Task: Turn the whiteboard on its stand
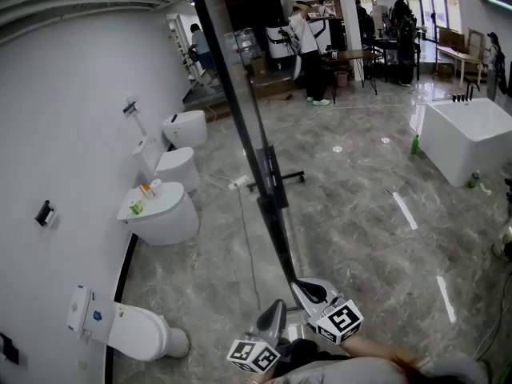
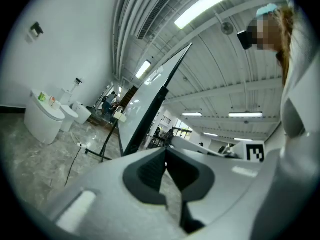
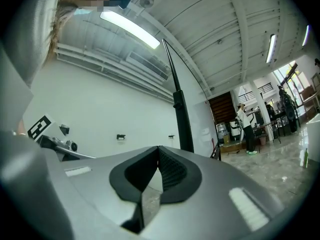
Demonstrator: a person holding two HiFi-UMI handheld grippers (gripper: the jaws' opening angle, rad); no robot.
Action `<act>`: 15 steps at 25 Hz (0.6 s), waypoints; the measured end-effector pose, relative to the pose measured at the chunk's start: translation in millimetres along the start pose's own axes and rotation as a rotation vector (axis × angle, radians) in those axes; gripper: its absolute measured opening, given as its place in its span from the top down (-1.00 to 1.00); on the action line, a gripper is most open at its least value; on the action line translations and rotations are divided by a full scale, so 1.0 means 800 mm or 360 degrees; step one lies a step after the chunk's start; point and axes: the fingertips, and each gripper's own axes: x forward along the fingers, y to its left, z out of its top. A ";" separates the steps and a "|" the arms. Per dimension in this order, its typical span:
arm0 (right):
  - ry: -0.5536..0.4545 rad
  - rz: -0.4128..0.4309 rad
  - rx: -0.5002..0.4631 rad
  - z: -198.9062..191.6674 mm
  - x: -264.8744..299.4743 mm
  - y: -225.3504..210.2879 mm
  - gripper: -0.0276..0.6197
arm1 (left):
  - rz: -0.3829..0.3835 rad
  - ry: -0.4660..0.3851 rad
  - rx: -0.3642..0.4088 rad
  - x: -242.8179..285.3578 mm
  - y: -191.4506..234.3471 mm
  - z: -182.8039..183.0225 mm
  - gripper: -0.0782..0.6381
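Observation:
The whiteboard [image 1: 248, 134] shows edge-on in the head view, a long dark line slanting from the top down to my grippers. Its black wheeled stand [image 1: 276, 178] rests on the marble floor. My right gripper [image 1: 300, 285] sits at the board's near lower edge, shut with nothing between its pads. In the right gripper view the board's dark edge [image 3: 178, 109] rises just beyond the right gripper [image 3: 158, 149]. My left gripper [image 1: 278, 304] is beside it, slightly lower, and shut on nothing. In the left gripper view the board's white face [image 2: 145, 109] stands a little ahead of the left gripper [image 2: 165, 151].
Several white toilets [image 1: 164, 210] line the curved white wall on the left, one wall-hung toilet [image 1: 132, 330] nearest me. A cable [image 1: 248, 238] trails over the floor. A white bathtub [image 1: 468, 138] and a green bottle [image 1: 415, 145] stand at right. People [image 1: 308, 46] stand at the back.

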 end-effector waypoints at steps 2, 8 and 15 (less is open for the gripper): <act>0.0007 0.0028 -0.0026 0.001 -0.007 0.006 0.92 | -0.0009 0.0004 0.0007 -0.007 -0.004 0.000 0.78; 0.0022 -0.0022 -0.0019 -0.001 -0.033 0.014 0.92 | -0.0136 0.0073 0.0041 -0.023 -0.036 -0.013 0.78; 0.0075 -0.0069 0.0046 -0.016 -0.068 0.080 0.92 | -0.0188 0.0158 0.0080 -0.098 -0.056 -0.022 0.78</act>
